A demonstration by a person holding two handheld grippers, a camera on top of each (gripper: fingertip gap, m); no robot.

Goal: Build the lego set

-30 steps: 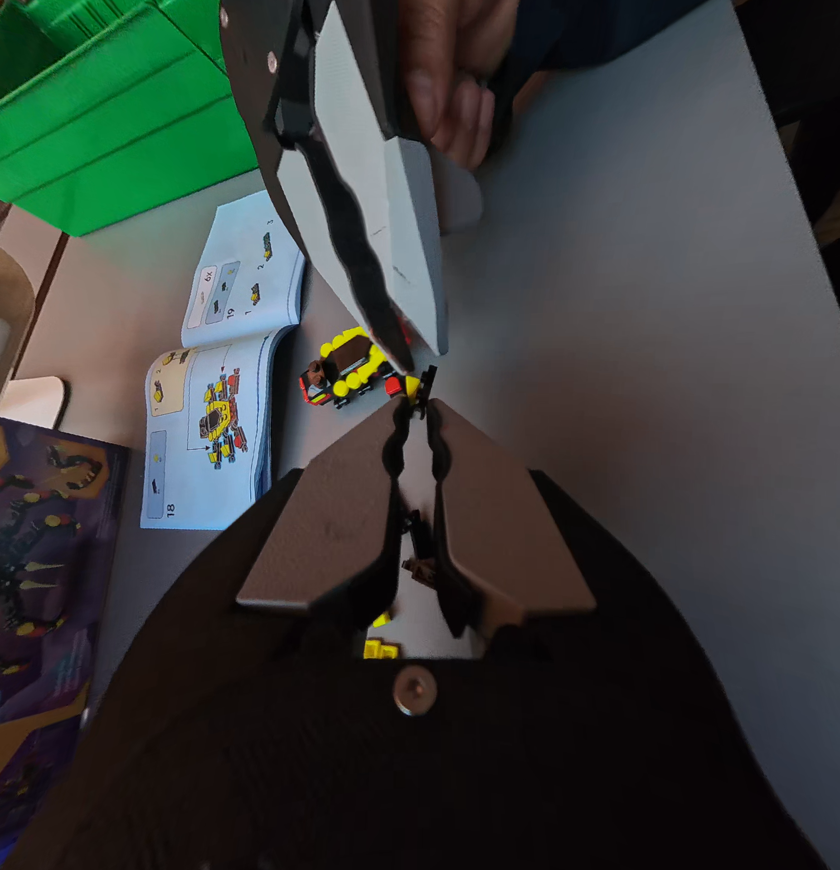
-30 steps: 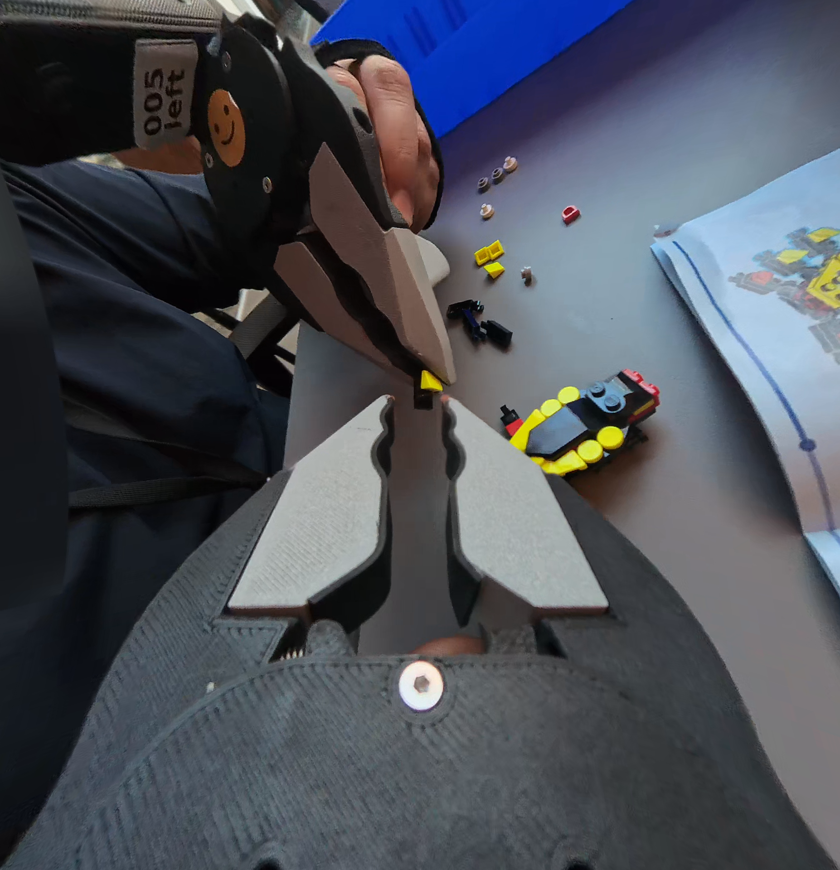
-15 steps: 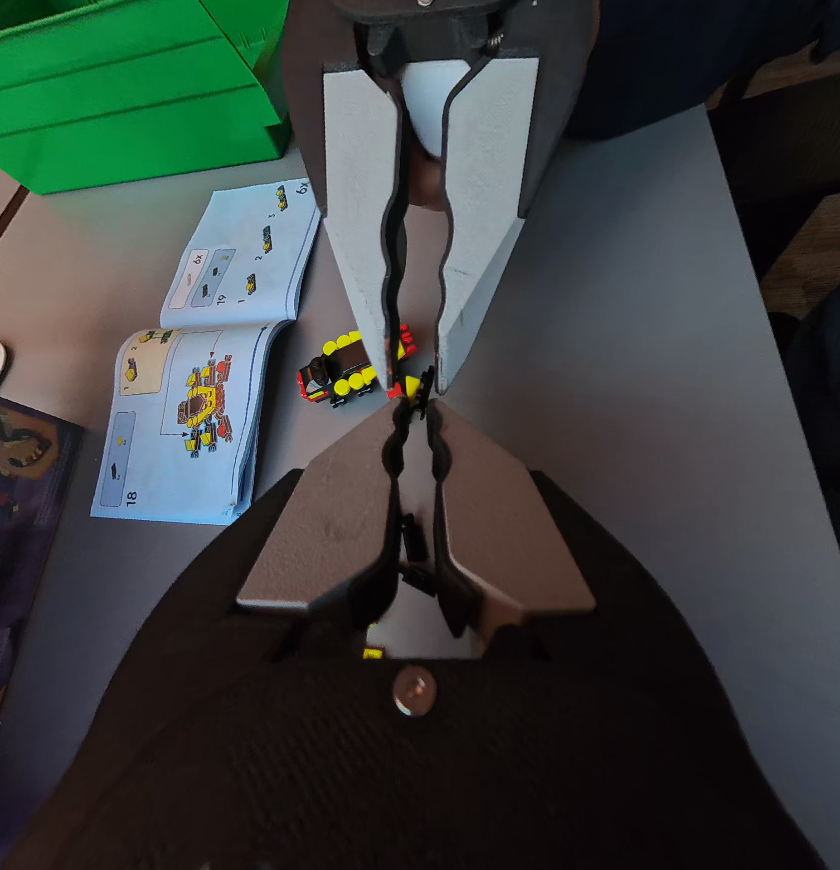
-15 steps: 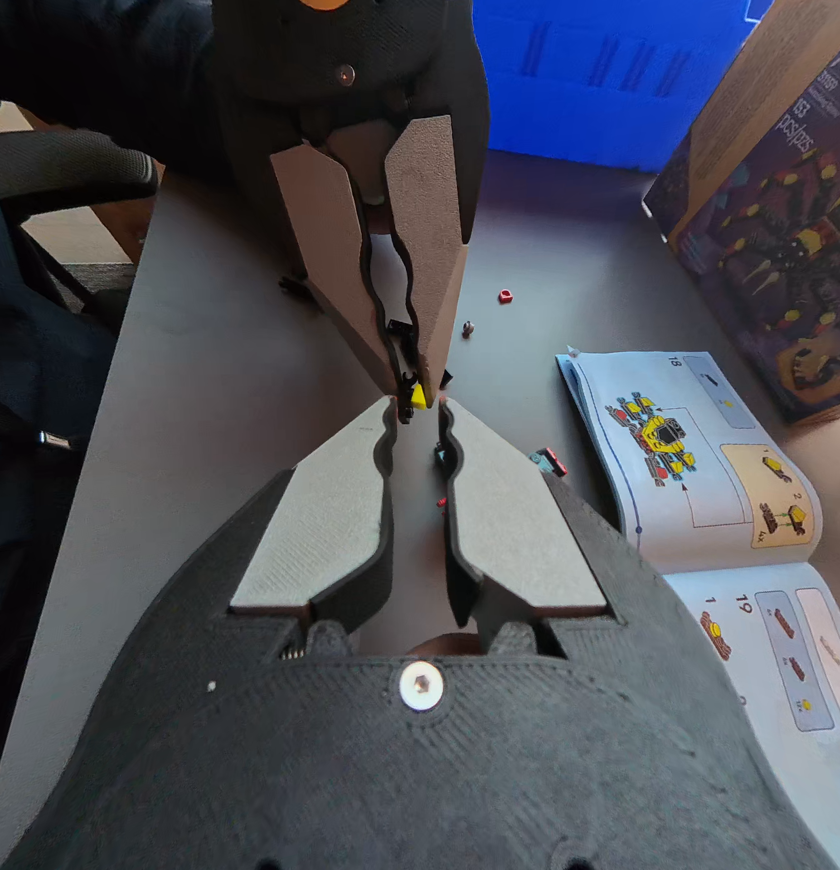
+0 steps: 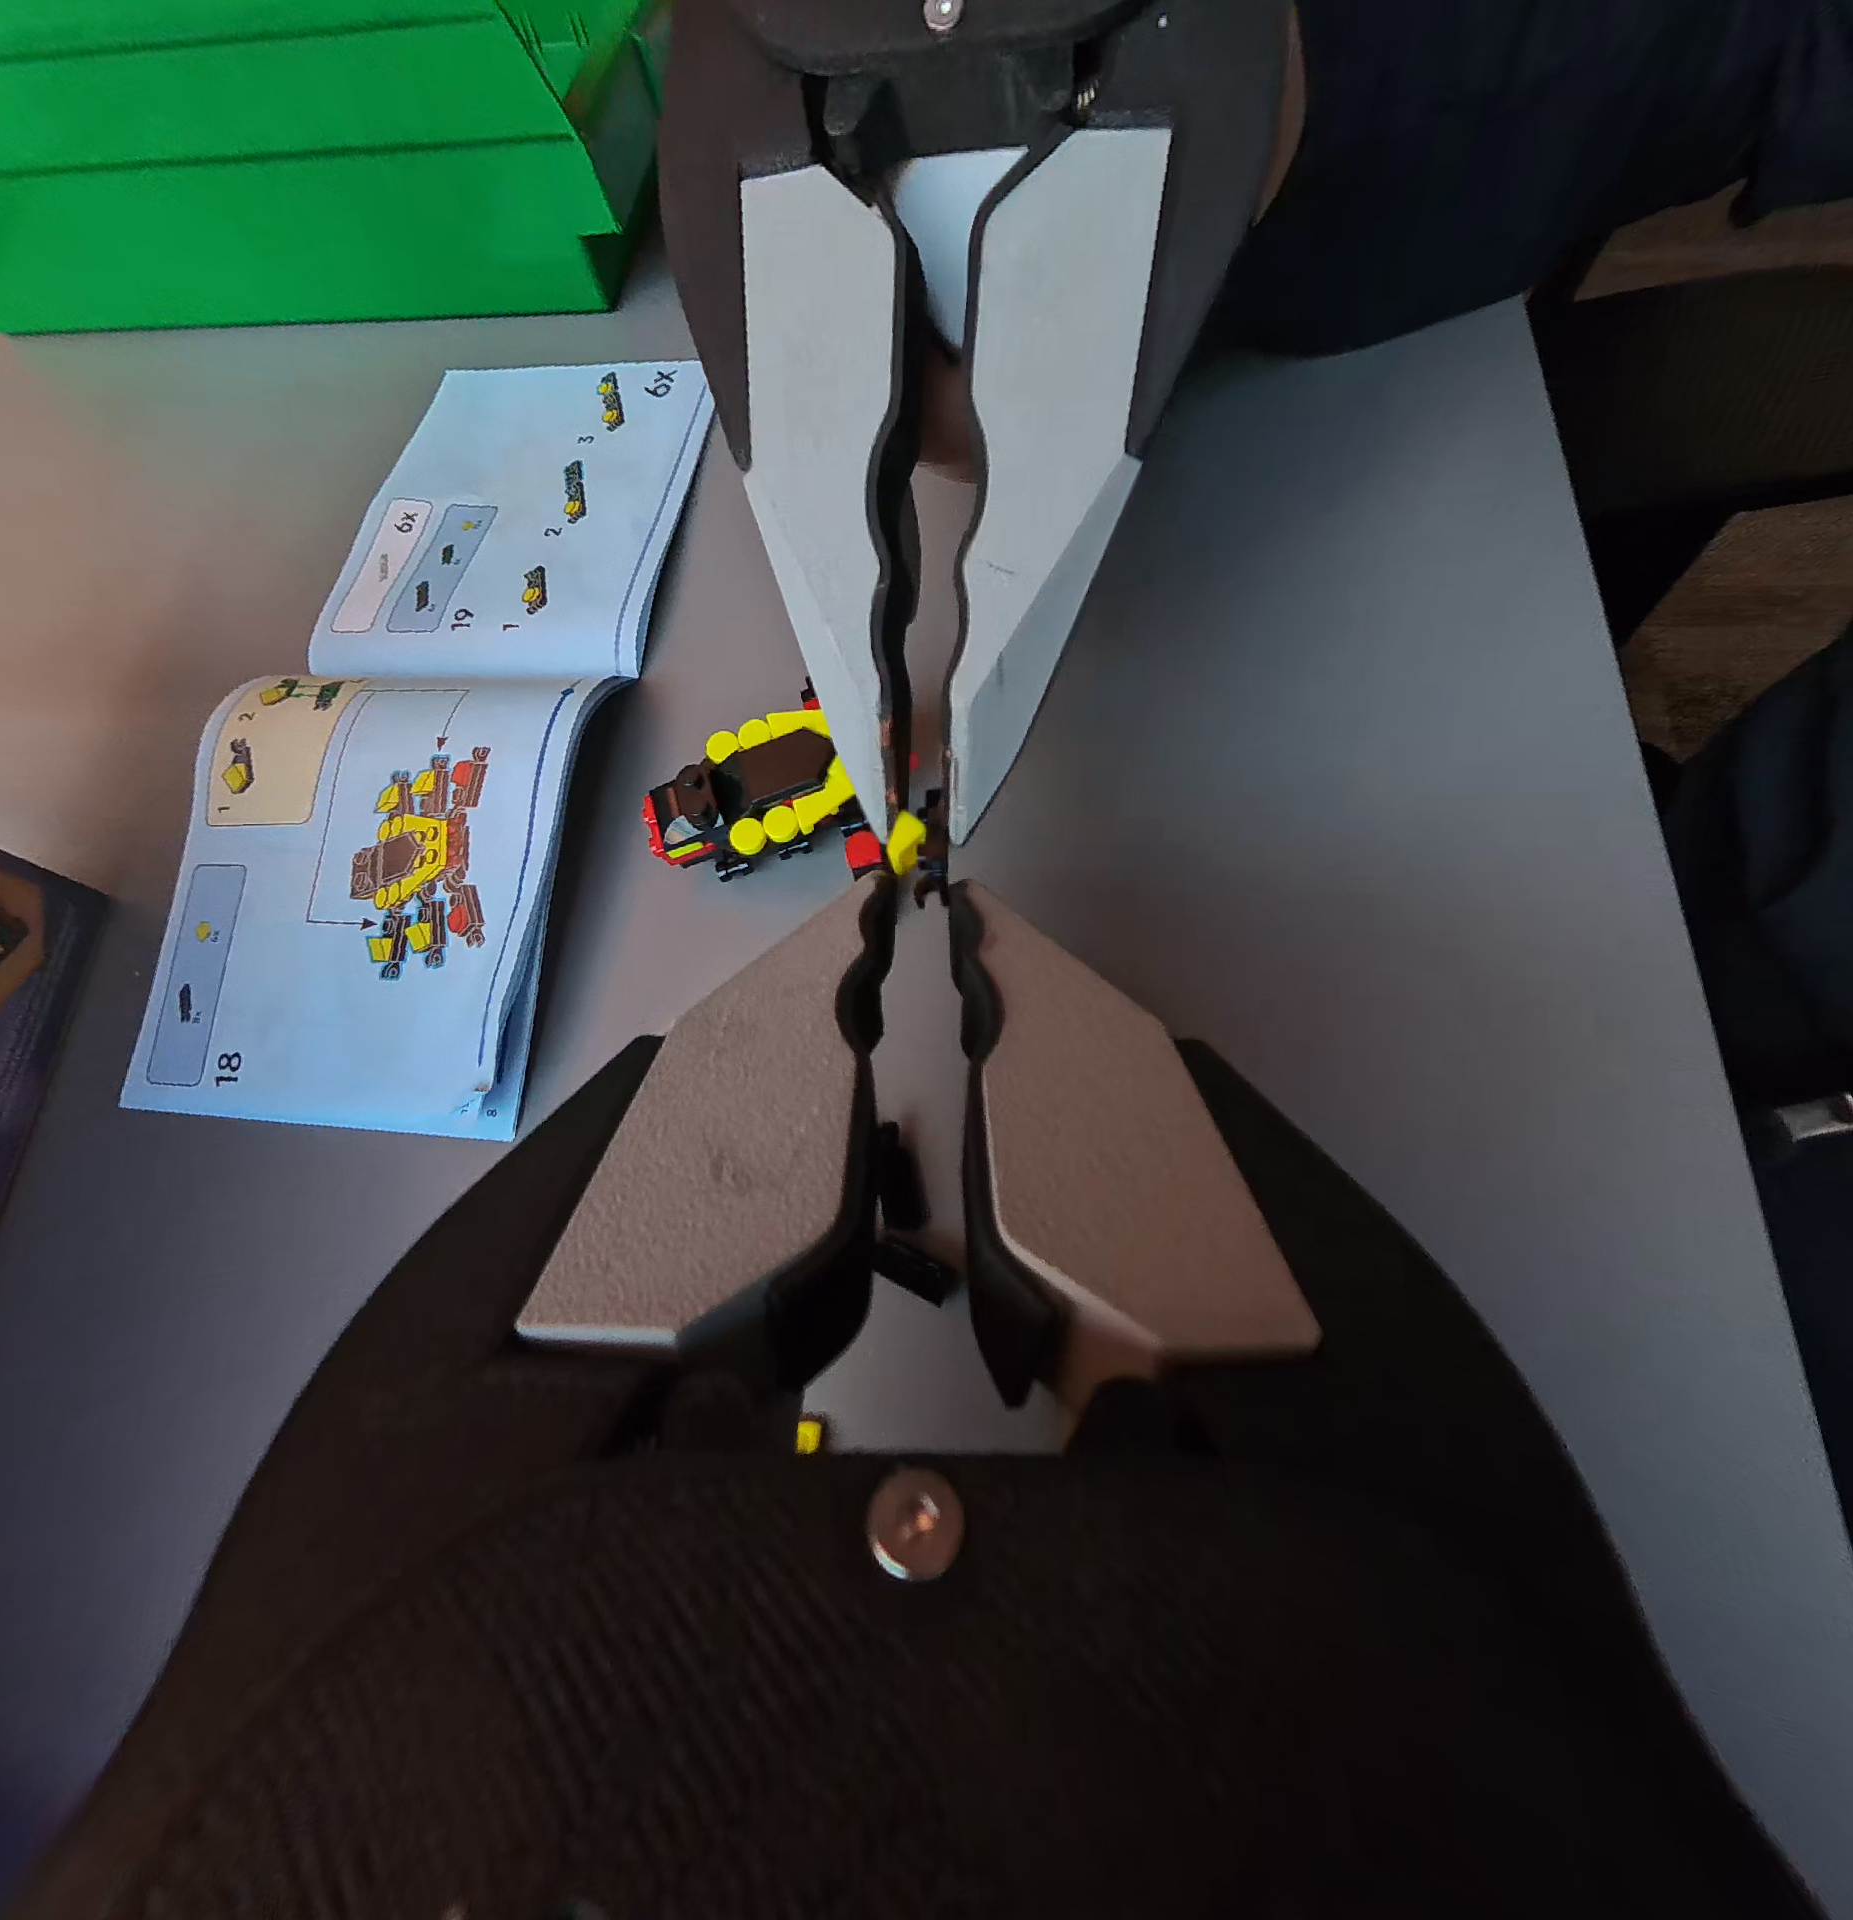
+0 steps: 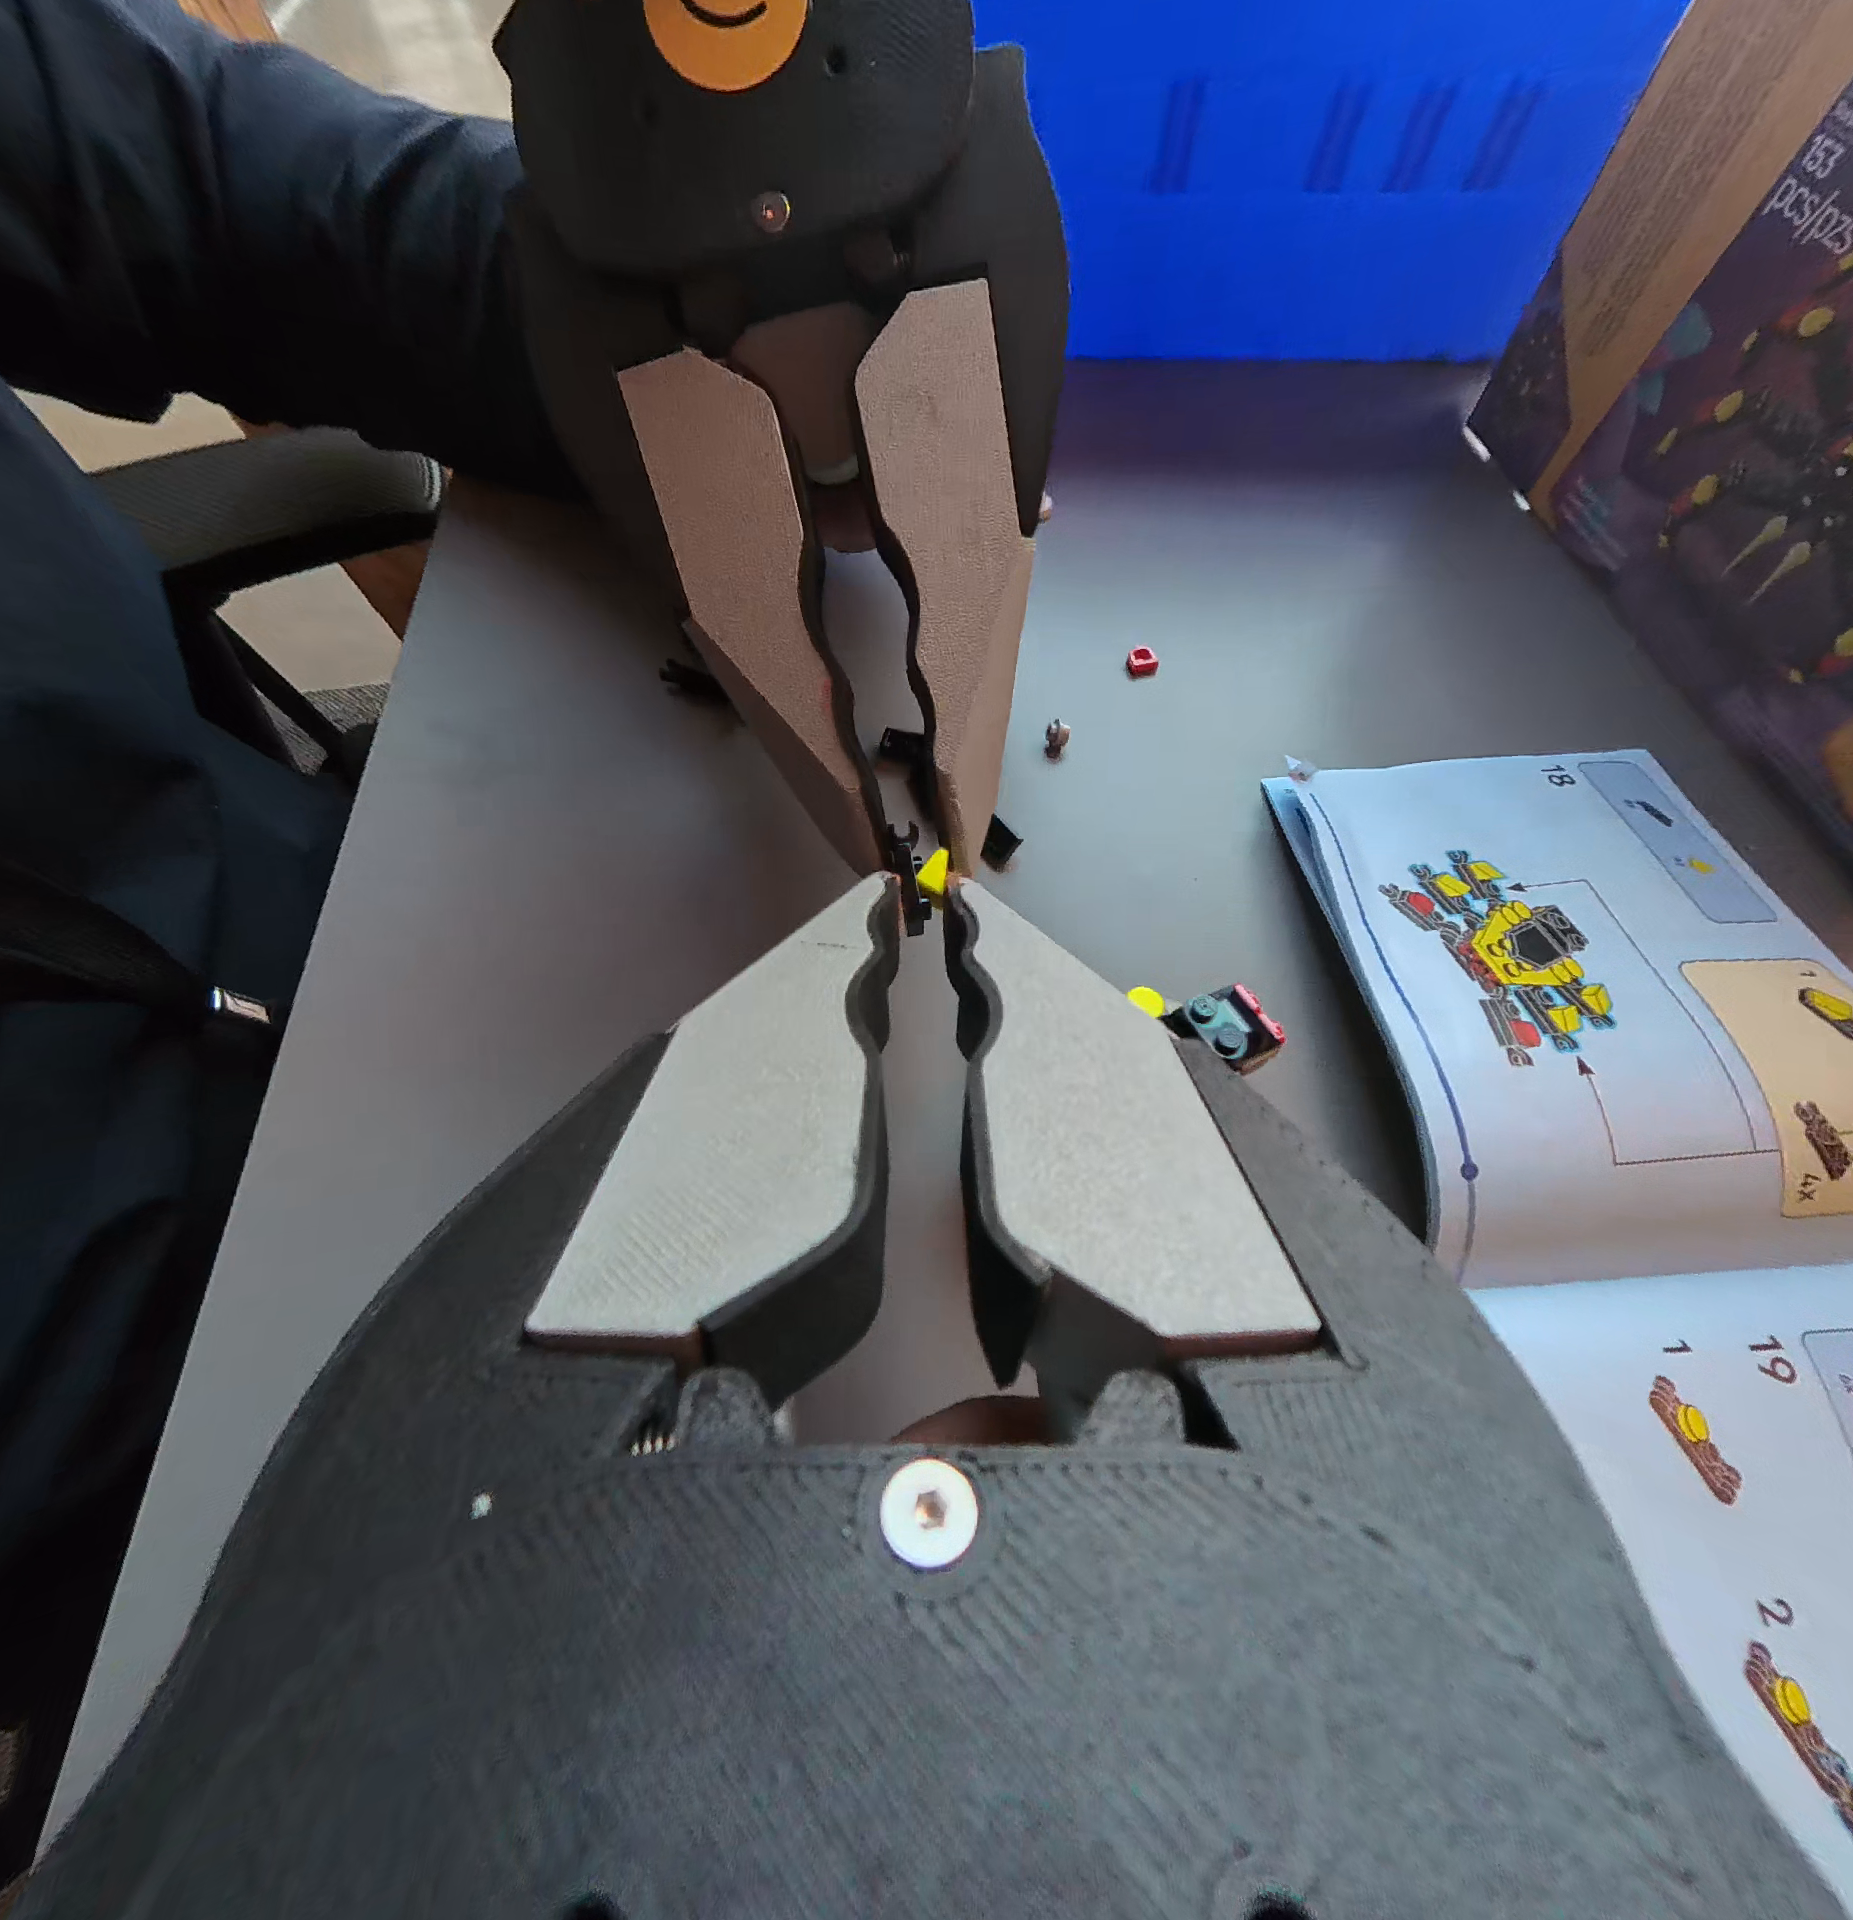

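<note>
My left gripper (image 5: 914,891) and right gripper (image 6: 920,891) meet tip to tip above the grey table (image 5: 1317,935). Between the tips is a small black clip piece with a yellow slope on it (image 5: 904,840), also in the right wrist view (image 6: 932,871). Both grippers are shut on it, one from each end. The partly built yellow, black and red lego model (image 5: 766,790) lies on the table just left of the tips. In the right wrist view only its end (image 6: 1228,1023) shows past my right finger.
The open instruction booklet (image 5: 382,831) (image 6: 1576,987) lies beside the model. Loose small pieces lie near the tips: red (image 6: 1141,662), brown (image 6: 1055,738), black (image 6: 1000,840). A green bin (image 5: 278,156), a blue bin (image 6: 1317,208) and the set's box (image 6: 1732,416) stand around. The table edge (image 6: 402,831) is close. My two grippers' fingertips are within a few centimetres of each other.
The two grippers turned from side-on to face each other tip to tip. The right gripper's fingers closed in onto the piece that the left gripper was holding.
</note>
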